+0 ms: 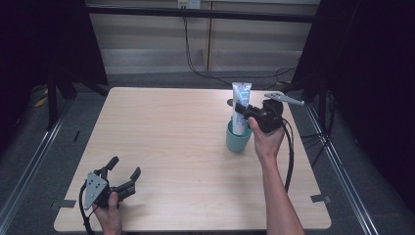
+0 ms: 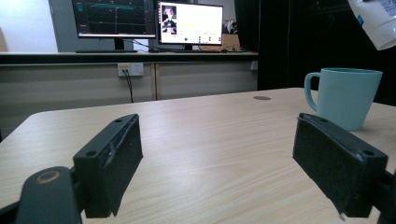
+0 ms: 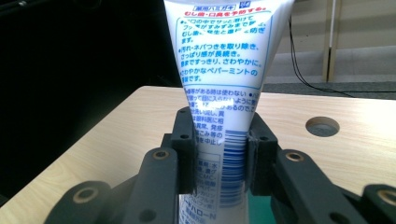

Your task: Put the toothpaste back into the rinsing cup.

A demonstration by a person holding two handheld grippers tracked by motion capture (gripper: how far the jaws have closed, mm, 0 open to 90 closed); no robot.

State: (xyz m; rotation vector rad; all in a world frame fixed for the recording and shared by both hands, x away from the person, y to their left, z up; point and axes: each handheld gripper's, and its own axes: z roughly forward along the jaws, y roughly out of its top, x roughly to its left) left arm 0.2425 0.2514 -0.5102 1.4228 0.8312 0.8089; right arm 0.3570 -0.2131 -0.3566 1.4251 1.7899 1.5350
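A white toothpaste tube (image 1: 241, 108) stands upright, cap end down, with its lower part inside a teal mug (image 1: 238, 139) near the right edge of the wooden table (image 1: 171, 147), toward the far side. In the left gripper view the tube's cap end (image 2: 380, 21) seems to hang above the mug (image 2: 343, 95) (the angle makes it hard to tell how deep it actually sits). The right gripper (image 1: 243, 112) is clamped on the tube about halfway up, its two black pads pressing the printed sides flat; the right gripper view shows the tube (image 3: 224, 84) squeezed between them, with blue lettering and a barcode facing the camera.

The step in hand looks like lowering the tube into the mug. To do it well, I judge the person should keep the tube vertical and centred over the mug's mouth, and ease it straight down until the cap rests on the bottom. The jaws should part only then, since a tilted release could tip the tube against the rim or topple the mug. The grip should stay gentle, because the tube is soft.

The left gripper (image 1: 122, 172) rests at the near left corner of the table, jaws wide apart and holding nothing.
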